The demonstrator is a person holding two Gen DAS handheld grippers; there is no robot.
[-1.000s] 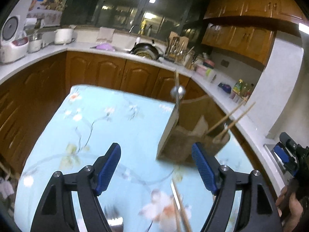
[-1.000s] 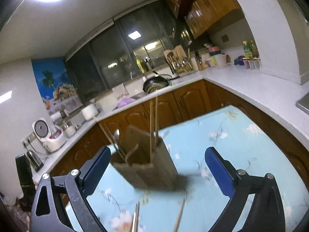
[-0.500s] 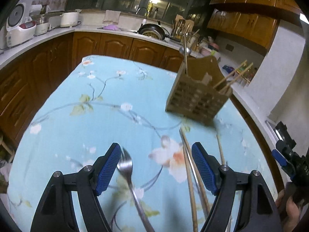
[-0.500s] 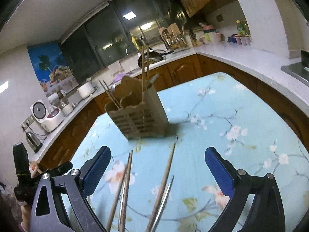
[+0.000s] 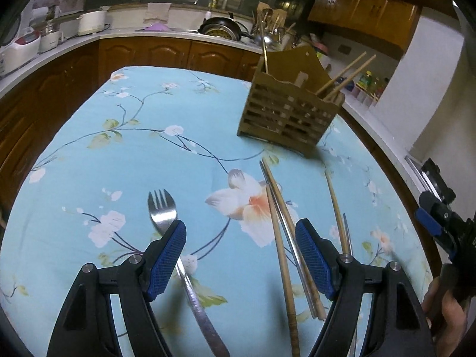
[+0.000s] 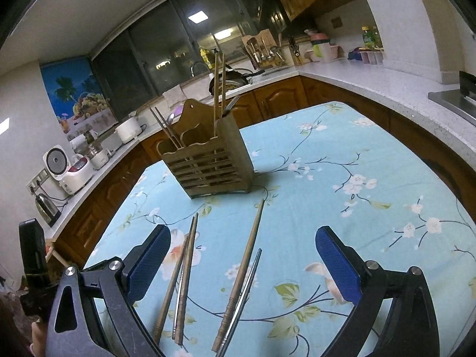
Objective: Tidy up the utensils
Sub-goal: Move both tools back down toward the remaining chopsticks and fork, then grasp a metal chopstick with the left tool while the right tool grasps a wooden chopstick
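A slatted wooden utensil holder stands on the blue floral tablecloth with chopsticks and a spoon sticking out of it. On the cloth near me lie a steel fork, wooden chopsticks and thin metal chopsticks. My left gripper hovers open above the cloth, the fork under its left finger and the chopsticks by its right finger. Over the chopsticks my right gripper also stands open. Neither holds anything.
The table is ringed by wooden cabinets and a white counter carrying a rice cooker, a kettle, a wok and bottles. At the right edge of the left wrist view, a hand holds the other gripper.
Both grippers have tipped downward and come closer to the table. The fork and loose chopsticks on the cloth have come into view, and the holder now sits further up each picture.
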